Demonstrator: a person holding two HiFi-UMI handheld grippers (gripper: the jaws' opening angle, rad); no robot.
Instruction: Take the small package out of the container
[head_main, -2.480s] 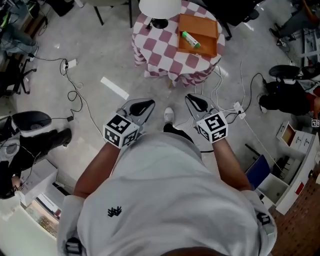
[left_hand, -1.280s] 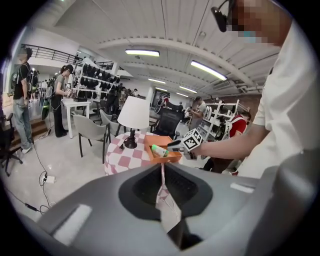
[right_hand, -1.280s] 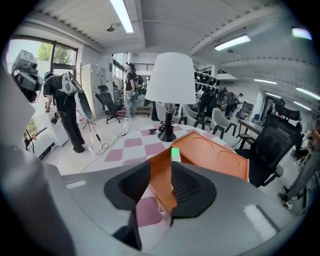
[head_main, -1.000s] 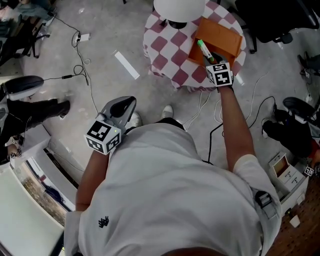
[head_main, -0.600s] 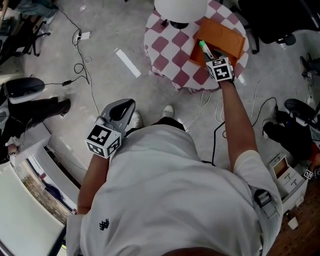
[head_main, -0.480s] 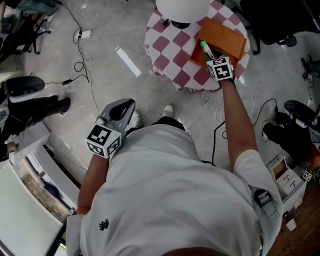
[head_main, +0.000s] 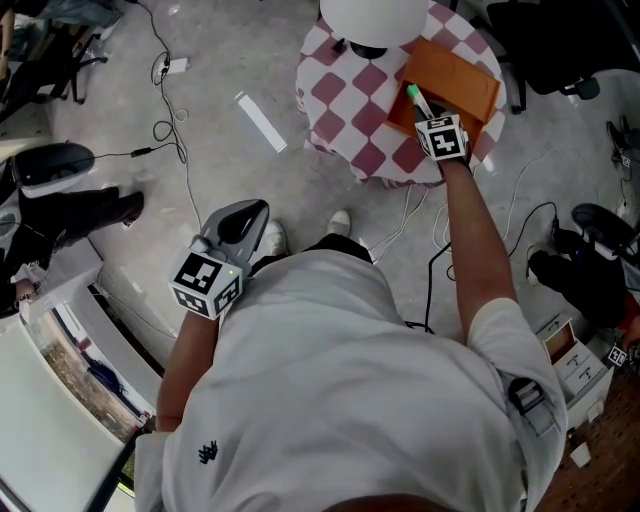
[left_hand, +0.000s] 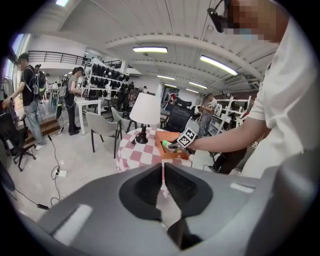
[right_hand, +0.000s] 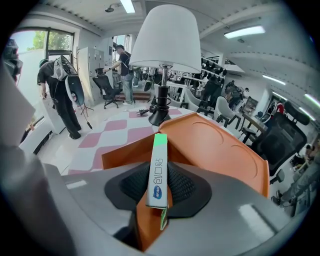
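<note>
two grippers: one left gripper (left_hand: 162, 186) and one right gripper (right_hand: 159, 189). one small package (right_hand: 158, 165), a single slim box. one orange container (right_hand: 220, 145). one white lamp (right_hand: 167, 40). one round checked table (head_main: 345, 100). two white shoes on the floor.

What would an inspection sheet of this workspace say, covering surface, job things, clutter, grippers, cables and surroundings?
Surface: round table under a checked cloth.
Job's things: orange tray on the table; small package at the tray, one end between the right jaws.
Clutter: lamp on the table; white strip on the floor.
Grippers: right gripper jaws have just been closing and press on the package; left gripper jaws together, empty, away from the table.
Cables: loose cables on the floor.
Surroundings: people, chair, shelves behind.
</note>
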